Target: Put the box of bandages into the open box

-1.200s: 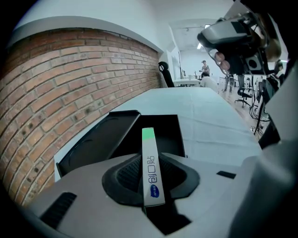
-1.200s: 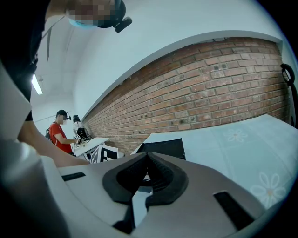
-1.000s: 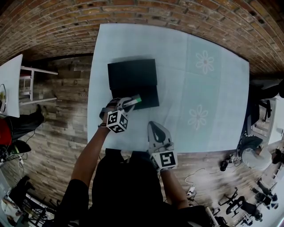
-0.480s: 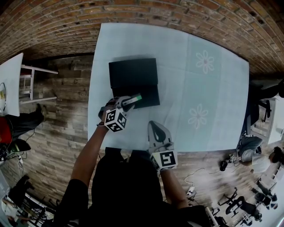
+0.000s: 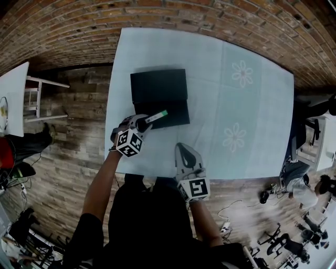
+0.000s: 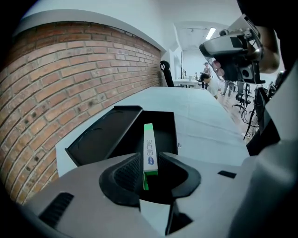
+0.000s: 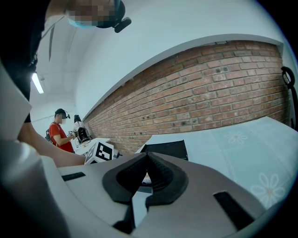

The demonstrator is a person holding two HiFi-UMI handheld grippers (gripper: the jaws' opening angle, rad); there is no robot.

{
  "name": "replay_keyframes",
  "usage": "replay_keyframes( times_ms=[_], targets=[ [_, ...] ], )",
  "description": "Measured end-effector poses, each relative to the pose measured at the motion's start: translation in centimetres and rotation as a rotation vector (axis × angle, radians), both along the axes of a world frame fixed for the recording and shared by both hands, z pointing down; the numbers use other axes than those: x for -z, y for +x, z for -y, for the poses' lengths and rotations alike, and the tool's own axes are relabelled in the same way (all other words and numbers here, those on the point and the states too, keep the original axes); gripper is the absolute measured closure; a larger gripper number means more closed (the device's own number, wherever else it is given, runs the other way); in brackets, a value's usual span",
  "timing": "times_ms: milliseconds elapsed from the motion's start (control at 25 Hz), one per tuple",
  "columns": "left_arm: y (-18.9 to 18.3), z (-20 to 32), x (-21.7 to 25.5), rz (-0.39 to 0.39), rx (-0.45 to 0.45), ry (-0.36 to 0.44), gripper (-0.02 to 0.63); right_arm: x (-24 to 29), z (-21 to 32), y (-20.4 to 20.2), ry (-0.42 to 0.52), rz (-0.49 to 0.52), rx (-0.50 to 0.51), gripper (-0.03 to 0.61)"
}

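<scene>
A narrow white and green box of bandages [image 5: 156, 115] [image 6: 149, 151] is clamped between the jaws of my left gripper [image 5: 143, 123] [image 6: 150, 163]. It sticks out over the near left part of the open black box [image 5: 169, 112] [image 6: 160, 128]. The black lid [image 5: 158, 85] [image 6: 103, 135] lies folded back on the far side. My right gripper [image 5: 184, 155] [image 7: 147, 163] rests near the table's front edge, to the right of the left one. Its jaws are shut with nothing in them.
The table [image 5: 247, 115] has a pale blue cloth with two flower prints [image 5: 242, 73] on the right half. A brick wall [image 5: 157, 16] runs behind it. A white side table [image 5: 13, 100] stands on the wooden floor to the left.
My left hand has drawn a little to the left, and the bandage box still points into the black box. The right gripper has not moved.
</scene>
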State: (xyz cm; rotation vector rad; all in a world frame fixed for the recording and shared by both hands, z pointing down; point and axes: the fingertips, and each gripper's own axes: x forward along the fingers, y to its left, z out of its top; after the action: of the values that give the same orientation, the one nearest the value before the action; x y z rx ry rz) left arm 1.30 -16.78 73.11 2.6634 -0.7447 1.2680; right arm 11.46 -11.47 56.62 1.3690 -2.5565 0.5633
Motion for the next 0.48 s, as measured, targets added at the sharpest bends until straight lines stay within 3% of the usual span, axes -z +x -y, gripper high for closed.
replay_keyframes(
  times_ms=[320,480],
  targets=[
    [-0.42,-0.09,-0.2,-0.008,0.008,-0.019,0.495,0.31,-0.57,-0.23,-0.013,0.009,-0.011,0.554],
    [-0.28,-0.42,-0.23,0.04,-0.04,0.032,0.5,0.15,-0.95,-0.15,-0.02,0.011,-0.021,0.554]
  ],
)
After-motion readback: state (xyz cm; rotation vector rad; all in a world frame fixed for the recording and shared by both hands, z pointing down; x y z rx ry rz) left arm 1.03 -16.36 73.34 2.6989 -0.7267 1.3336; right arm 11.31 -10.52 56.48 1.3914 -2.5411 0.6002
